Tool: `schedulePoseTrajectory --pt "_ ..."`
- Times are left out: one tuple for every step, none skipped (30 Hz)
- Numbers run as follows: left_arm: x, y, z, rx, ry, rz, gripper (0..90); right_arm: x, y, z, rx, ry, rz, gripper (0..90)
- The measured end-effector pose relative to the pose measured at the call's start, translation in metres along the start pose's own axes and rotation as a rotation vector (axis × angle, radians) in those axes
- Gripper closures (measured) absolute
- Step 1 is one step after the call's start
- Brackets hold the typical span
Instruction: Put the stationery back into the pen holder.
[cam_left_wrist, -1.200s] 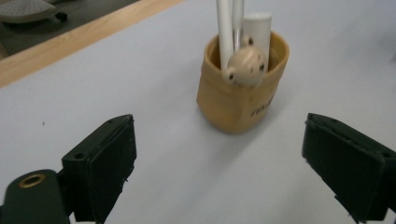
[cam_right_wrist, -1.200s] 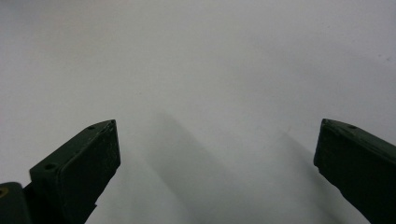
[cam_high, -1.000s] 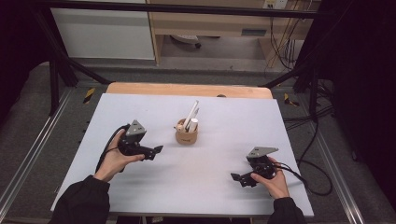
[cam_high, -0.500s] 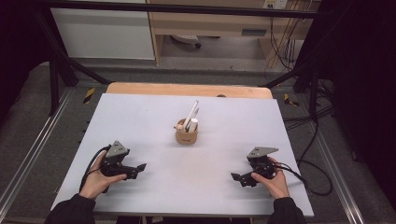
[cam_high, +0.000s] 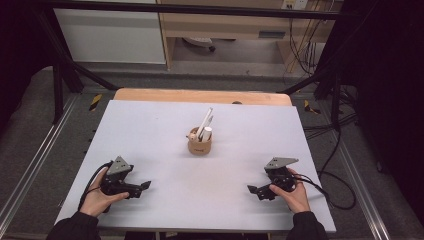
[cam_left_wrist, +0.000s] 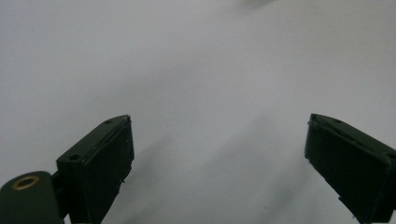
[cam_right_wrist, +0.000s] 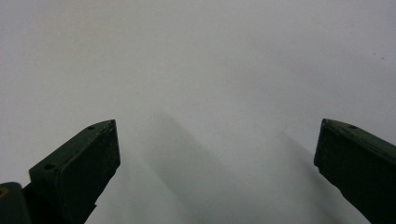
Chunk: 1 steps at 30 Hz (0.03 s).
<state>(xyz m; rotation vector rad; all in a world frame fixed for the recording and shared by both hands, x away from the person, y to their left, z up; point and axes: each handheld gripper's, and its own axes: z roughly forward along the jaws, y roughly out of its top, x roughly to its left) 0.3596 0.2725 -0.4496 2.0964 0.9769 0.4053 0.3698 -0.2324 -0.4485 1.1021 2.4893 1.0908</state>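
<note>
Right at the middle of the worktop (cam_high: 150, 130) stands a small round wooden cup (cam_high: 199, 145), upright, with a few pale sticks (cam_high: 205, 124) leaning out of it toward the far side. One stick is long and flat, the others shorter and hard to tell apart. Nothing touches the cup.

Nearer the person, and well apart from the cup on either side, sit the two tools. The left hand-held gripper (cam_high: 143, 186) rests low over the near left part of the worktop, held in the person's left hand (cam_high: 97, 196), its jaws pointing toward the middle. In the left gripper view its jaws stand wide apart over bare pale surface, with nothing between them. The right hand-held gripper (cam_high: 253, 190) rests over the near right part, held in the right hand (cam_high: 294, 192), jaws pointing inward toward the other tool. In the right gripper view its jaws are also spread wide, released, above bare surface.

A black cable (cam_high: 327, 192) trails from the right tool off the worktop's right edge. Beyond the far edge a strip of wooden board (cam_high: 200, 96) shows.
</note>
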Motion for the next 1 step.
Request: schedulePoseTrajectory --pt "0.0 -0.0001 -0.0001 0.0 -0.001 0.0 8.0 -0.0001 0.0001 0.0 -0.001 0.001 0.0 0.9"
